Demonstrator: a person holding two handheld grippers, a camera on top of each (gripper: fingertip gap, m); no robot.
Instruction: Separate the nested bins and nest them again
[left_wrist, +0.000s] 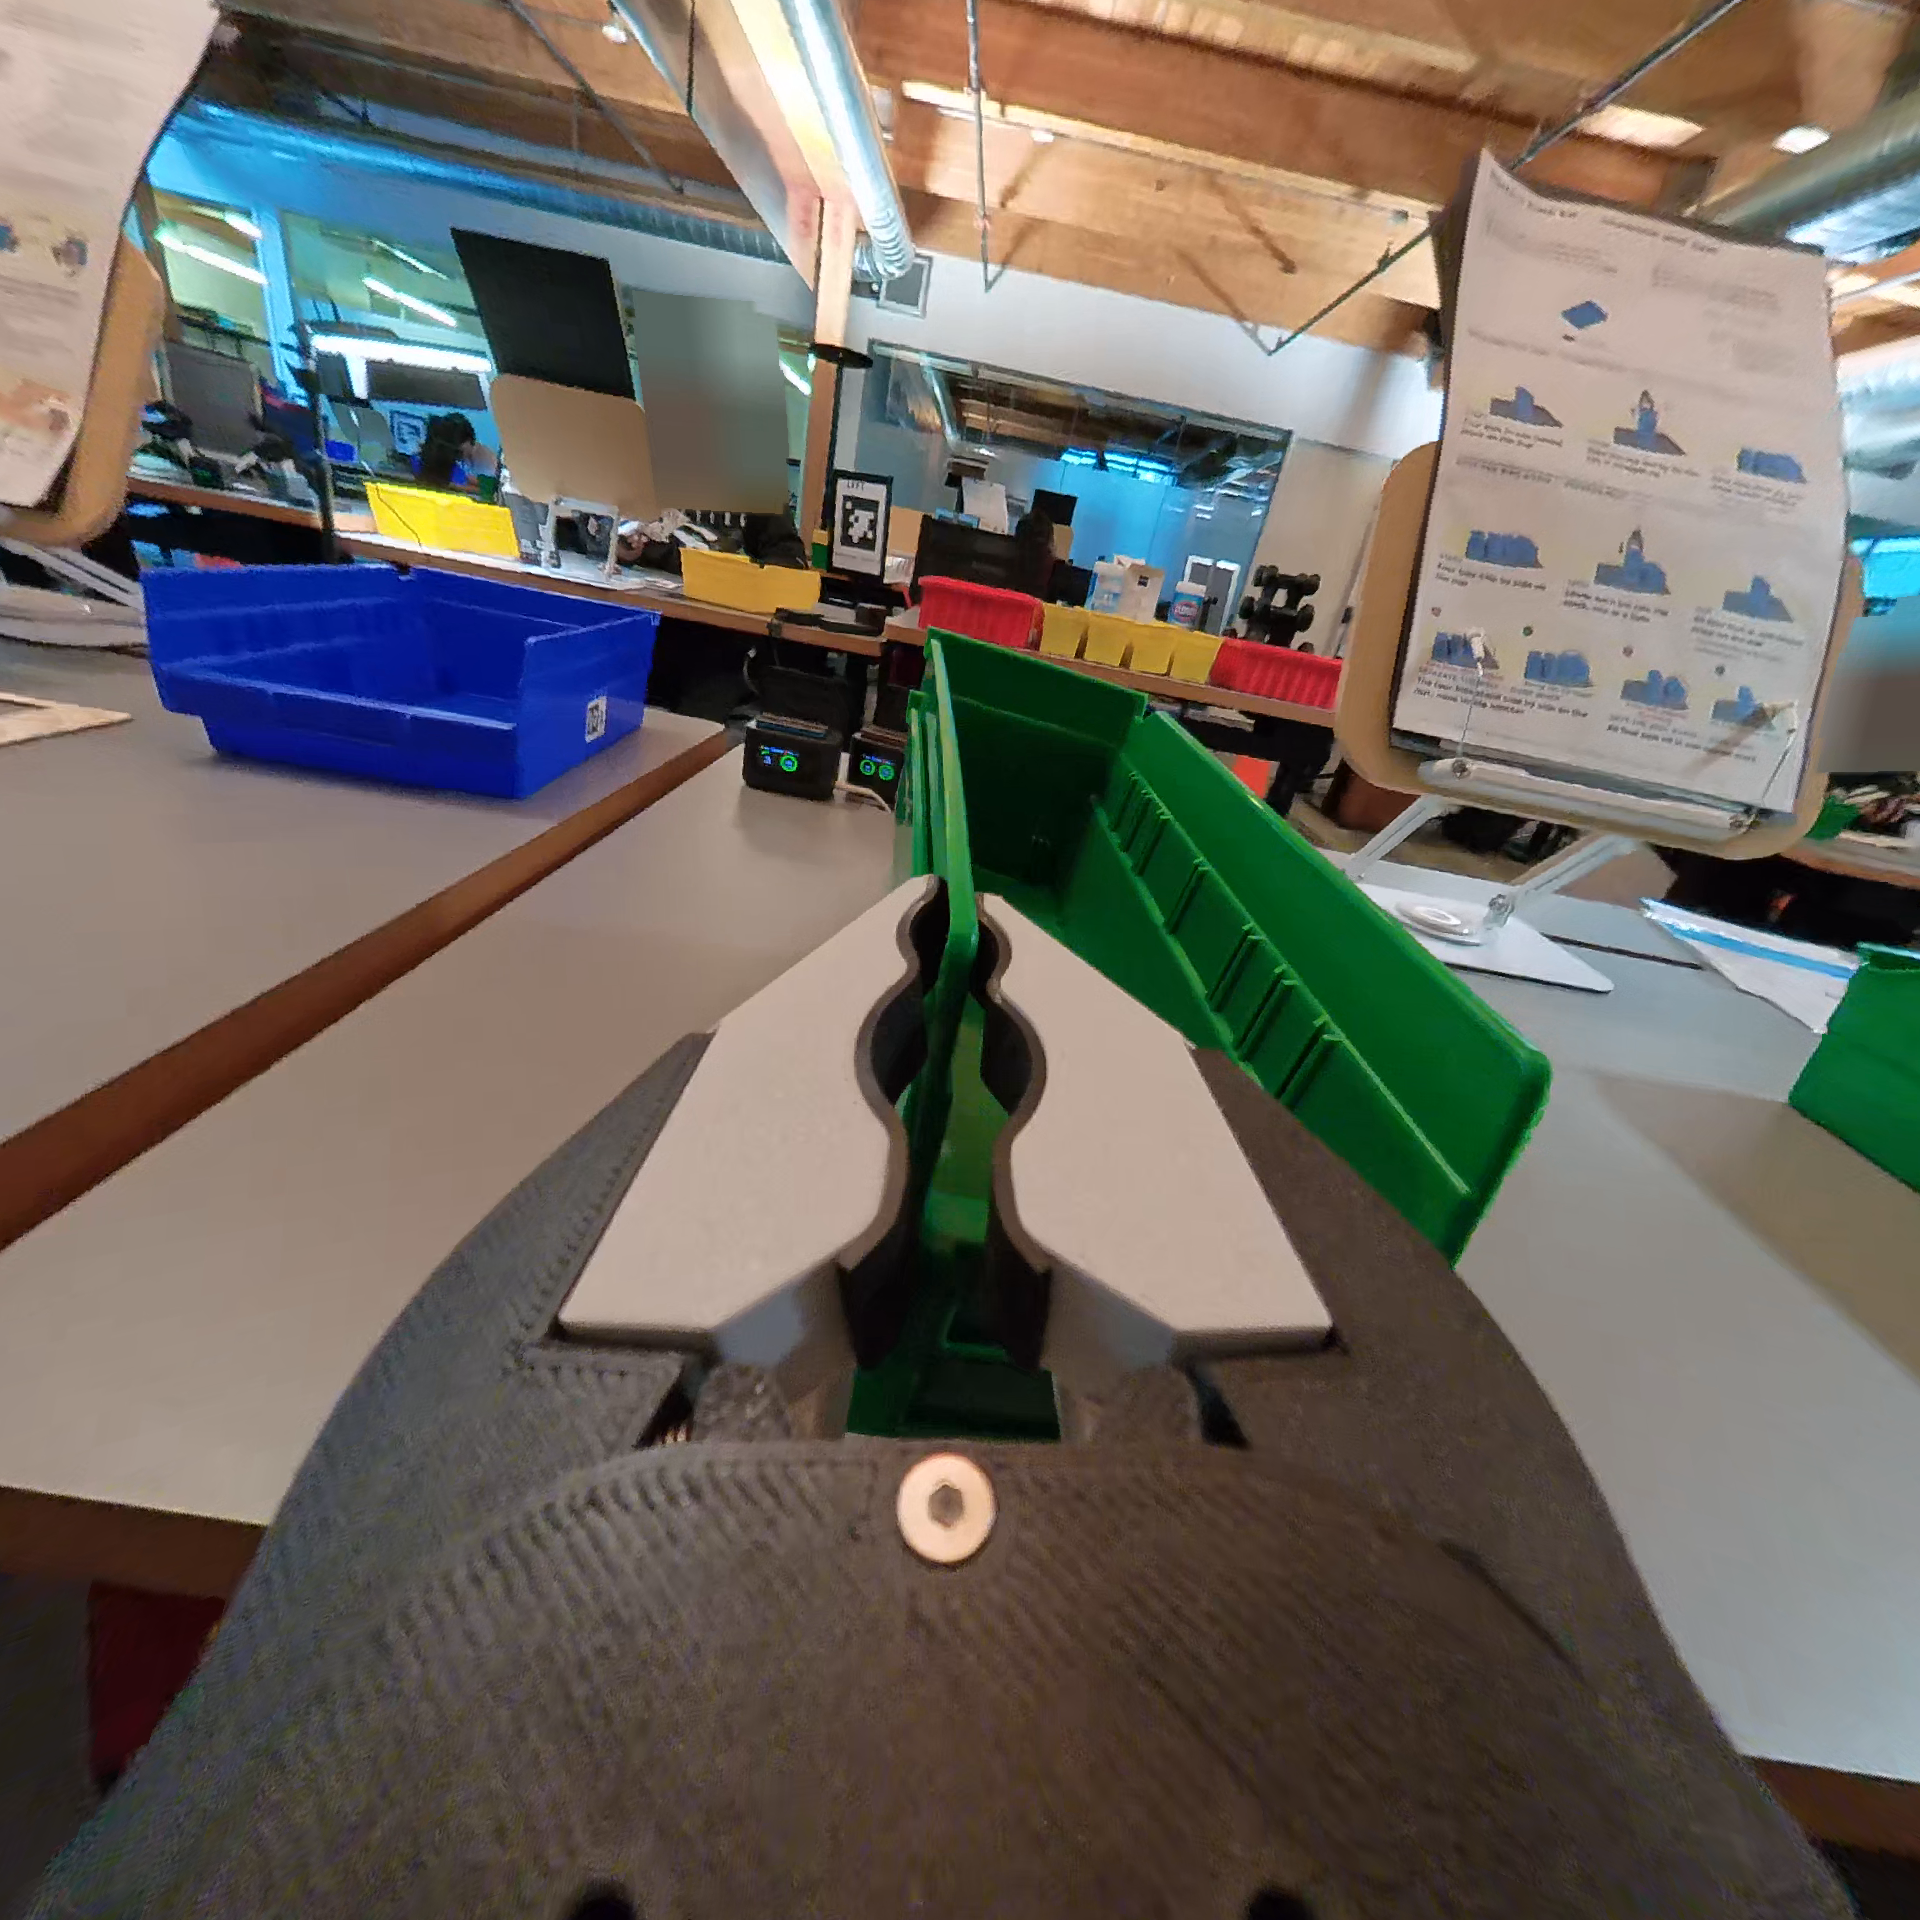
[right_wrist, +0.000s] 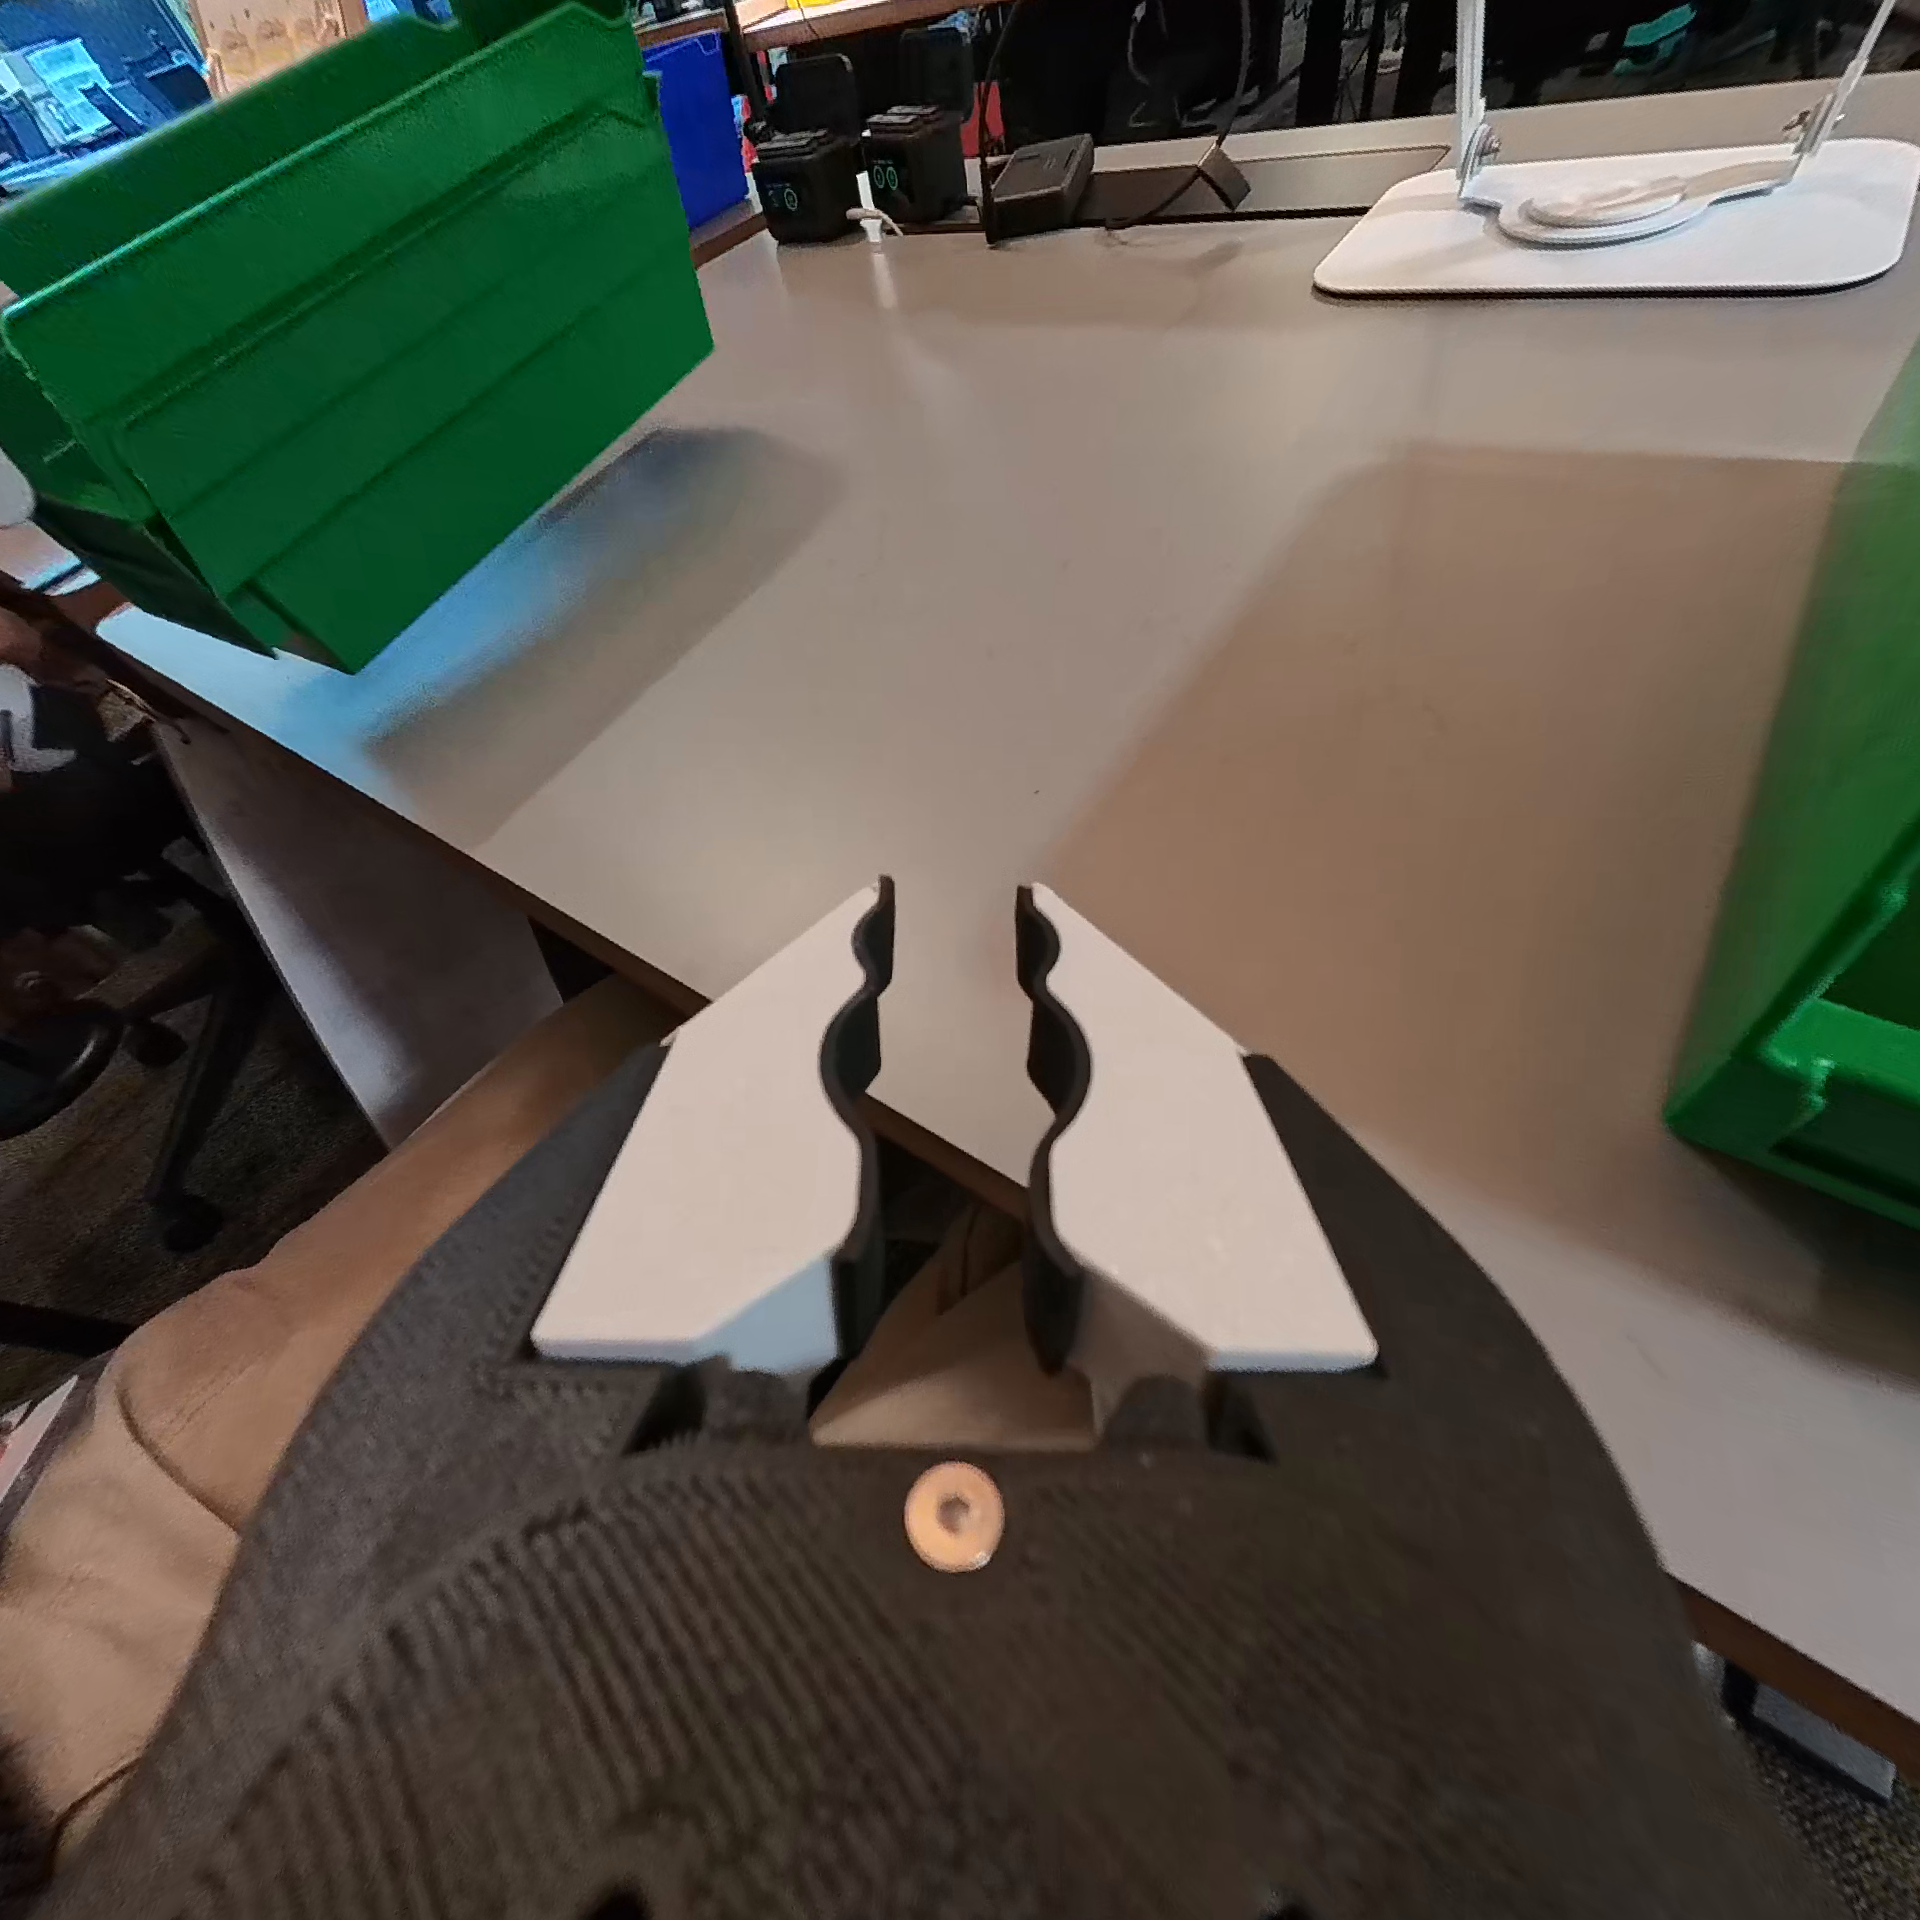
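My left gripper (left_wrist: 961, 914) is shut on the side wall of a green bin (left_wrist: 1226, 935) and holds it tilted above the grey table (left_wrist: 364, 1195). The wall runs between the fingers. In the right wrist view the same green bin (right_wrist: 364, 322) shows at the upper left, lifted off the table, with nested layers visible on its side. Another green bin (right_wrist: 1839, 883) sits on the table at the right edge; it also shows in the left wrist view (left_wrist: 1860, 1081). My right gripper (right_wrist: 954, 914) is open and empty, over the table's near edge.
A blue bin (left_wrist: 405, 675) sits on the neighbouring table at left. A white stand (right_wrist: 1621, 229) holding an instruction sheet (left_wrist: 1631, 488) stands at the back right. Two small black devices (right_wrist: 852, 177) sit at the table's far edge. Yellow and red bins (left_wrist: 1132, 634) line a far table.
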